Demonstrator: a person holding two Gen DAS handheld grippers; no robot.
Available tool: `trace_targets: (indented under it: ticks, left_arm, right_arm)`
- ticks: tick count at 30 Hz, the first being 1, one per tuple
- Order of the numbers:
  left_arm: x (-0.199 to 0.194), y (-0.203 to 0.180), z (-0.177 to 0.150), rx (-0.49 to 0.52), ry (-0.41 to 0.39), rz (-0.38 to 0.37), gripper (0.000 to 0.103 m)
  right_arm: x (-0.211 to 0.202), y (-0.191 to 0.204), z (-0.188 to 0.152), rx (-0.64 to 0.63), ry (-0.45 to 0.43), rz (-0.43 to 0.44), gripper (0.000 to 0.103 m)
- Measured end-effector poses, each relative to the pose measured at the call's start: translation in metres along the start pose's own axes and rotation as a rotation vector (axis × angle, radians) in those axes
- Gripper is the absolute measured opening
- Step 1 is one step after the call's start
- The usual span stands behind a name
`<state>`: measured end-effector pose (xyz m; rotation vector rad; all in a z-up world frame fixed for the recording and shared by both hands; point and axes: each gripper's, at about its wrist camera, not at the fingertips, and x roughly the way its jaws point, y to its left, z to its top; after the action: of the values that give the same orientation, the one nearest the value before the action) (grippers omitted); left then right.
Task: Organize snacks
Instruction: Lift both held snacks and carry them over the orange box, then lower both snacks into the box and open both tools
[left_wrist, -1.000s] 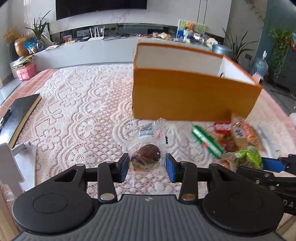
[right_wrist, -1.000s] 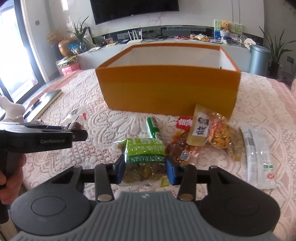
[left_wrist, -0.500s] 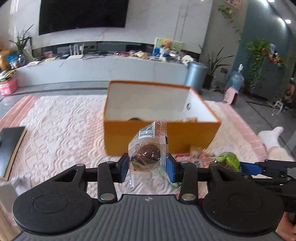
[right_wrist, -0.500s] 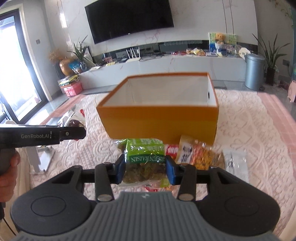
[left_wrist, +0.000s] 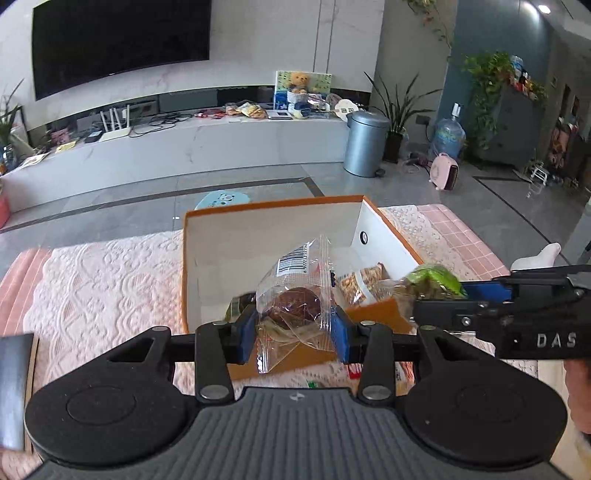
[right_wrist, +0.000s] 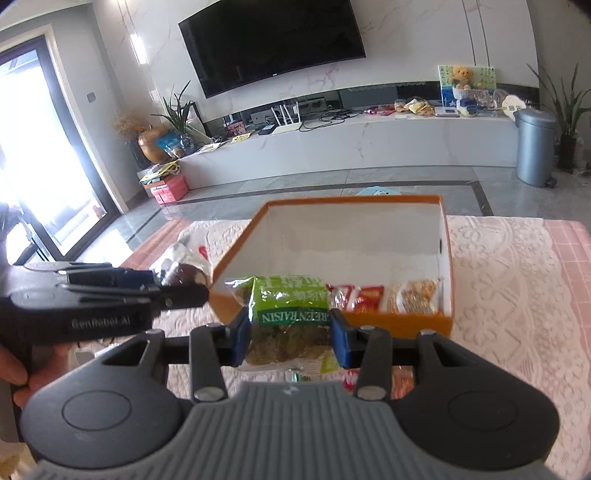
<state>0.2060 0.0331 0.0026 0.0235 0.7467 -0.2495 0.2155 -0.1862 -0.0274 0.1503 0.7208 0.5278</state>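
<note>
The left claw (left_wrist: 295, 328) pinched a clear-wrapped brown snack (left_wrist: 293, 304); the right claw (right_wrist: 290, 334) pinched a green raisin bag (right_wrist: 288, 314). Ahead of both stood the orange box (right_wrist: 399, 323) on the lace-covered counter (right_wrist: 498, 295).

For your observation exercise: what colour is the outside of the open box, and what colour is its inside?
The box is orange outside and white inside, clearest in the right wrist view.
</note>
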Motion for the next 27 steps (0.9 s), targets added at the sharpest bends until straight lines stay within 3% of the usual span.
trace_targets:
  ticks: [3,8,20,27]
  left_arm:
    - [0.015,0.003,0.013,0.038,0.017,-0.006,0.046]
    - [0.053,0.01,0.028,0.138,0.074,0.032,0.046]
    - [0.149,0.015,0.023,0.376,0.23,0.15,0.047]
    - [0.188,0.019,0.022,0.419,0.335,0.174,0.047]
  right_arm:
    - [0.02,-0.011,0.021,0.069,0.033,0.044,0.042]
    - [0.06,-0.022,0.046,0.086,0.084,0.033,0.043]
    - [0.181,-0.051,0.065,0.004,0.281,-0.109,0.043]
    - [0.226,-0.064,0.073,0.038,0.383,-0.138,0.043]
